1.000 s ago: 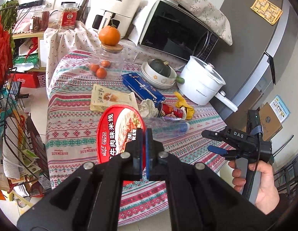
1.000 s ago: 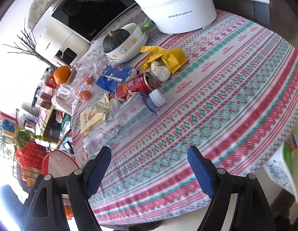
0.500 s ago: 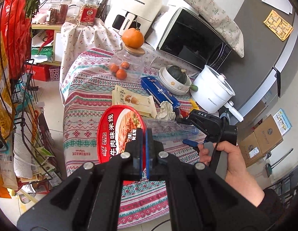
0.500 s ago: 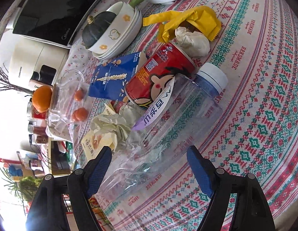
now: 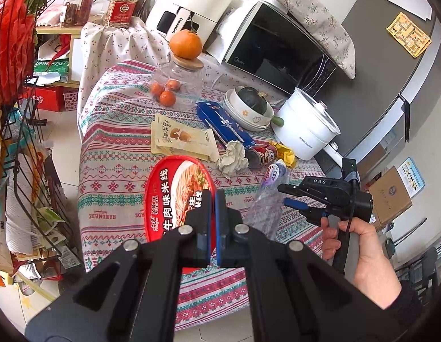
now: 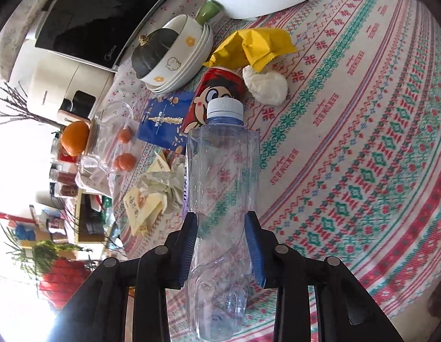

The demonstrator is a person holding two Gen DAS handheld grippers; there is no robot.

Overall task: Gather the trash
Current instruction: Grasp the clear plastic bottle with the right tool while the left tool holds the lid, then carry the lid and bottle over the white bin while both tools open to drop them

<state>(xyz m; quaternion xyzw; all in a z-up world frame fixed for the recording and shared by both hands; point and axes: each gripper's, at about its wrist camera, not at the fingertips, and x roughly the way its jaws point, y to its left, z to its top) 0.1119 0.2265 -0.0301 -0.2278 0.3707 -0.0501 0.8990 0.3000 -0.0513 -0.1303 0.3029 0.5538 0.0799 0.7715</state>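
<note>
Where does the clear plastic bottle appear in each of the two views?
Left wrist view: clear plastic bottle right of centre, its lower part in the right hand-held gripper.
Right wrist view: bottle at centre, between the blue pads.
Shared landmark: red can beyond the cap.

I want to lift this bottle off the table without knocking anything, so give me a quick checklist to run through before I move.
1. Right gripper shut on the plastic bottle, pads on both sides: ok.
2. Grip firm enough to lift: cannot tell; the pads sit on the lower body.
3. Bottle cap on: ok.
4. Bottle clear of neighbours: not ok; the red can and crumpled tissue lie right beside it.
5. Left gripper secure on the red noodle bowl: cannot tell; its jaws are shut at the rim.
6. Bin to drop it in: cannot tell, none in view.
</note>
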